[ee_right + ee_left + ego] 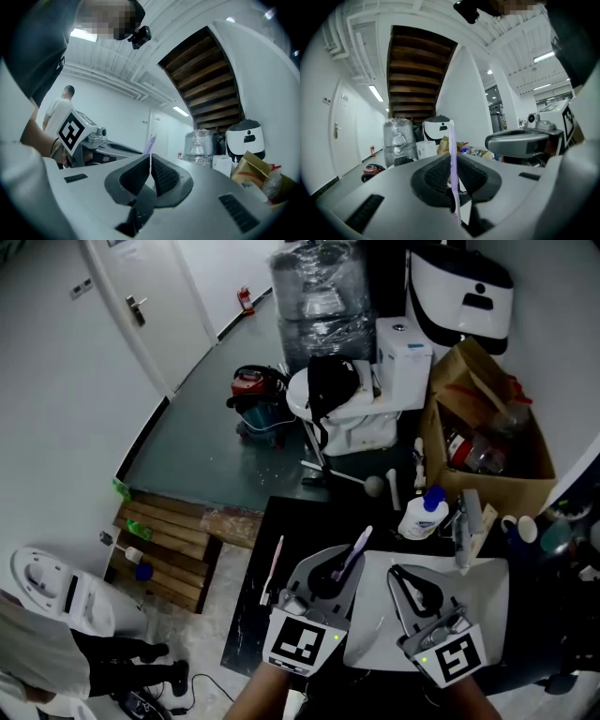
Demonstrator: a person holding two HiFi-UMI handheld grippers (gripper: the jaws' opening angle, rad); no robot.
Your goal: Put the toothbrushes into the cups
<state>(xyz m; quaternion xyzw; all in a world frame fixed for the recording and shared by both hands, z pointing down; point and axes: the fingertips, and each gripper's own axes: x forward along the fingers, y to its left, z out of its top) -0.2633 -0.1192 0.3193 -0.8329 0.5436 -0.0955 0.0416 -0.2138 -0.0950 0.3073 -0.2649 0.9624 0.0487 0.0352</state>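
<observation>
The left gripper has its jaws closed on a purple toothbrush, which stands pinched between the two dark ribbed pads; its long end rises past the jaw tips and a short stub shows below them. In the head view this gripper is held low over the near edge of a black counter, with the brush slanting up and to the right. The right gripper is just beside it on the right, above a white basin; its jaws are drawn together with only a hairline slit between the pads and nothing caught in them. A second, pink toothbrush lies flat on the counter just left of the left gripper, apart from it. A dark cup with a pale inside stands at the far right of the counter, well apart from both brushes. Between it and the grippers stands a white bottle with a blue cap, and behind that an open cardboard box
</observation>
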